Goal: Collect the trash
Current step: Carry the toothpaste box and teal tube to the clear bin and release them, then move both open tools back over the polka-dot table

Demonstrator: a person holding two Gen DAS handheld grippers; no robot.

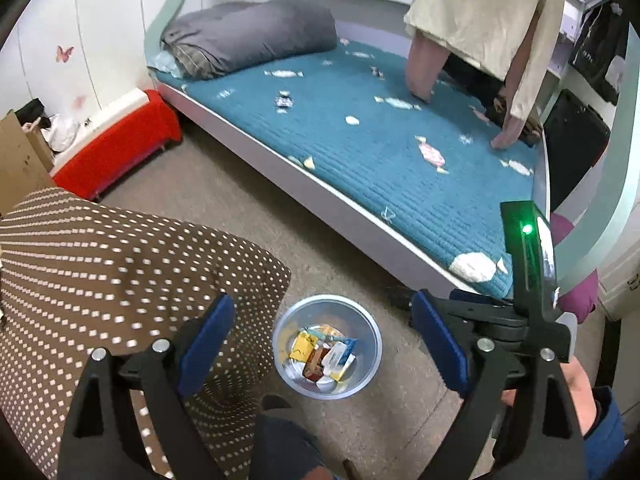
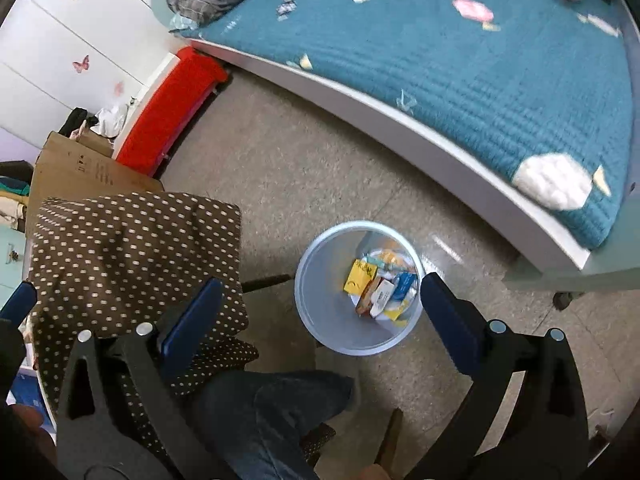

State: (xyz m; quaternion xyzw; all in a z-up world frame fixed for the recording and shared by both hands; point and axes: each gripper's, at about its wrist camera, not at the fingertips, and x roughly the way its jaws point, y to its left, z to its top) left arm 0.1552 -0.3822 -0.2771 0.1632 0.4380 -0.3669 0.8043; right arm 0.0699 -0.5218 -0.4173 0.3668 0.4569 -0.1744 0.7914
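A pale blue round trash bin (image 1: pixel 362 322) stands on the floor and holds several wrappers and small boxes (image 1: pixel 322 354); it shows in the right wrist view too (image 2: pixel 320 300), with the trash (image 2: pixel 382 290) inside. My left gripper (image 1: pixel 324 334) is open and empty, high above the bin. My right gripper (image 2: pixel 320 314) is open and empty, also above the bin; its body shows at the right of the left wrist view (image 1: pixel 520 280). A small wrapper (image 1: pixel 285 101) lies on the blue bed cover (image 1: pixel 360 152), also in the right wrist view (image 2: pixel 286 7).
A brown polka-dot cloth (image 1: pixel 100 272) covers a seat to the left of the bin. A red bench (image 1: pixel 116 148) and a cardboard box (image 2: pixel 80 172) stand by the wall. A grey pillow (image 1: pixel 248 36) and another person (image 1: pixel 480 20) are on the bed. My knee (image 2: pixel 272 420) is below.
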